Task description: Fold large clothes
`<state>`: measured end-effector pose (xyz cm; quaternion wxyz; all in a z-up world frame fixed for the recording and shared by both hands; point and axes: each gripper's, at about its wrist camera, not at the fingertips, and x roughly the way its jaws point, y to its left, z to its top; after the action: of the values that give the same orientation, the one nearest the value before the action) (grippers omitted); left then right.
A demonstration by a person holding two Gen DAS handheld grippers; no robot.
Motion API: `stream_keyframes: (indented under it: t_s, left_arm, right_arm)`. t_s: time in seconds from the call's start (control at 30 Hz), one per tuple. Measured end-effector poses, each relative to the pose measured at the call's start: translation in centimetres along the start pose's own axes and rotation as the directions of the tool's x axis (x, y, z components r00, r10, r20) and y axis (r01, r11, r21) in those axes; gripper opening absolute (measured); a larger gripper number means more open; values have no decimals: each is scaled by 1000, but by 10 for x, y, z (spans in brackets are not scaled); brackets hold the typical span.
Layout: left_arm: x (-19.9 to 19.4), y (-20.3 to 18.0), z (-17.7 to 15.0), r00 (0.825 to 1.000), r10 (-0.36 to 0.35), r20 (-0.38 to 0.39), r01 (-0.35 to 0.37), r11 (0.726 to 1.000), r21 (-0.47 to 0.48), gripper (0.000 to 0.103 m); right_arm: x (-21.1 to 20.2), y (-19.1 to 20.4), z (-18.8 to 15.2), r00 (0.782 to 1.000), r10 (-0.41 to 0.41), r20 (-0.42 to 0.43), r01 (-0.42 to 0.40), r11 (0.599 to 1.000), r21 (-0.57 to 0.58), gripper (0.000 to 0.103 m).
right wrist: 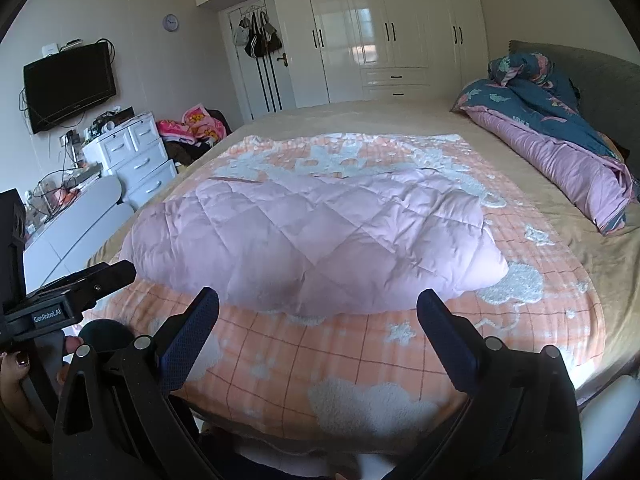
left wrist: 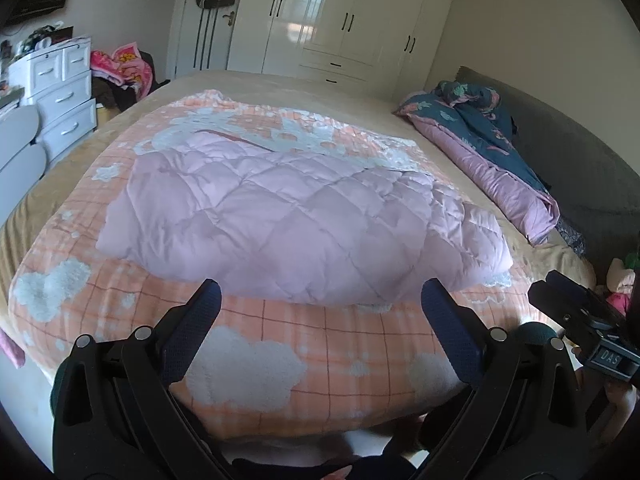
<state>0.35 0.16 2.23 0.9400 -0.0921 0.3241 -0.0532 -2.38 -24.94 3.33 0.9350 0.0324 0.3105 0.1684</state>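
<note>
A pink quilted padded garment [left wrist: 280, 216] [right wrist: 312, 236] lies folded into a thick bundle on an orange checked blanket with white clouds [left wrist: 256, 352] [right wrist: 280, 360] spread over the bed. My left gripper [left wrist: 320, 292] hovers open above the blanket just short of the bundle's near edge, nothing between its blue fingers. My right gripper [right wrist: 318, 300] is likewise open and empty, at the same near edge. Each gripper's body shows at the side of the other's view.
A rolled dark blue and pink duvet [left wrist: 492, 148] [right wrist: 560, 136] lies along the grey headboard [right wrist: 600, 84] at the right. White drawers [left wrist: 64, 96] [right wrist: 136, 156] stand left of the bed. White wardrobes [right wrist: 384, 32] fill the far wall. A TV [right wrist: 68, 84] hangs at the left.
</note>
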Motion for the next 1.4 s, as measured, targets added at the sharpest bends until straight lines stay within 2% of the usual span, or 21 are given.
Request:
stream_keyframes:
  t_s: [0.33,1.4]
  left_arm:
    - [0,0,0,1000,23,-4,-23,1000,6,94]
    - [-4,0,-1,1000,18,-8,-18,1000,12,94]
  right_arm:
    - [0,0,0,1000,3,-2,-3,1000,1,99]
    - [2,2,-2,1000,-6,-1,6,1000,-1,99]
